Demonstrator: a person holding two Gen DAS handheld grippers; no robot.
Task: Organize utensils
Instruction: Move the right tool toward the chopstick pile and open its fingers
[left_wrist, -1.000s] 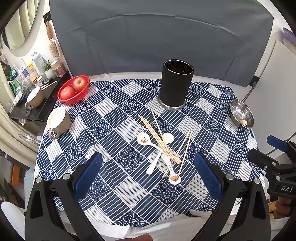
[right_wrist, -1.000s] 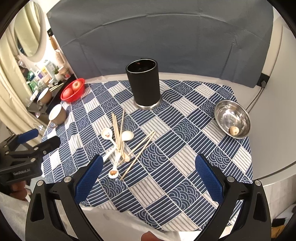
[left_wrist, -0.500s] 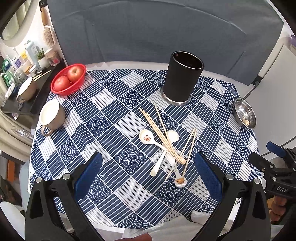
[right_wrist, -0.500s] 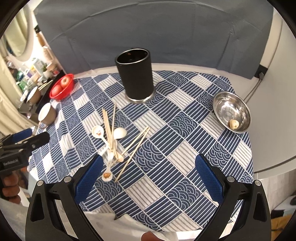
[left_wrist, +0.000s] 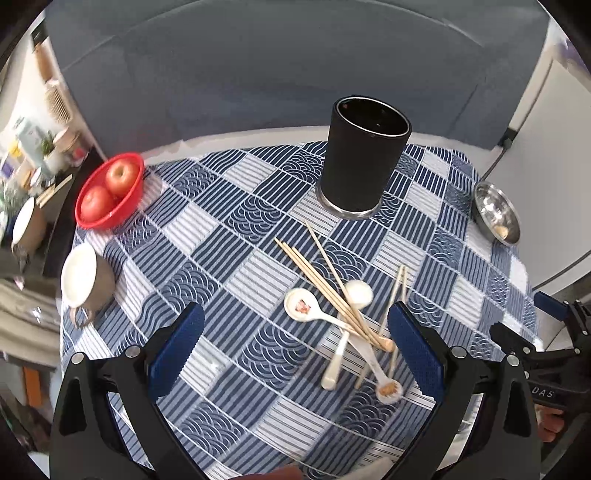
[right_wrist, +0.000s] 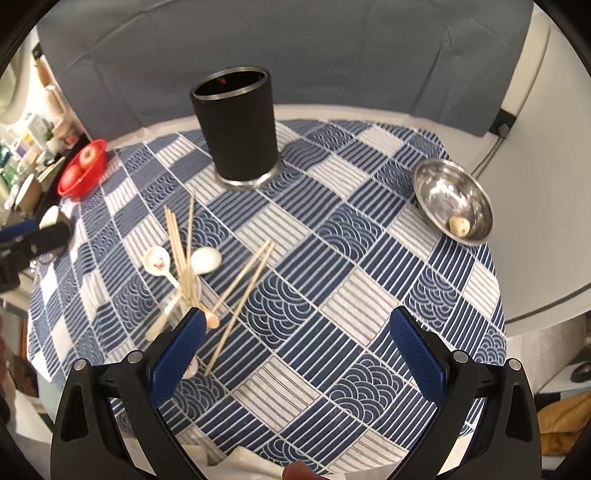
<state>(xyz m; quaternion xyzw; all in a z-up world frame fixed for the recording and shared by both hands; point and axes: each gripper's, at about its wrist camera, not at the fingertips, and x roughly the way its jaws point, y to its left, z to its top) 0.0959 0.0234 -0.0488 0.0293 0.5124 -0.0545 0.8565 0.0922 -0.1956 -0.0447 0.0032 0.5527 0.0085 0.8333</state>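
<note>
Several chopsticks (left_wrist: 325, 288), tips toward black holder (left_wrist: 364, 162).

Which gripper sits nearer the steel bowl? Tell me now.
Right. The right gripper hovers over the cloth with the steel bowl ahead to its right; the left gripper sits across the table, beyond the utensil pile.

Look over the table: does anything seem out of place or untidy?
Yes. The chopsticks and white spoons lie crisscrossed in a loose heap on the tablecloth, in front of the upright black holder, rather than standing in it. Nothing looks spilled or broken.
</note>
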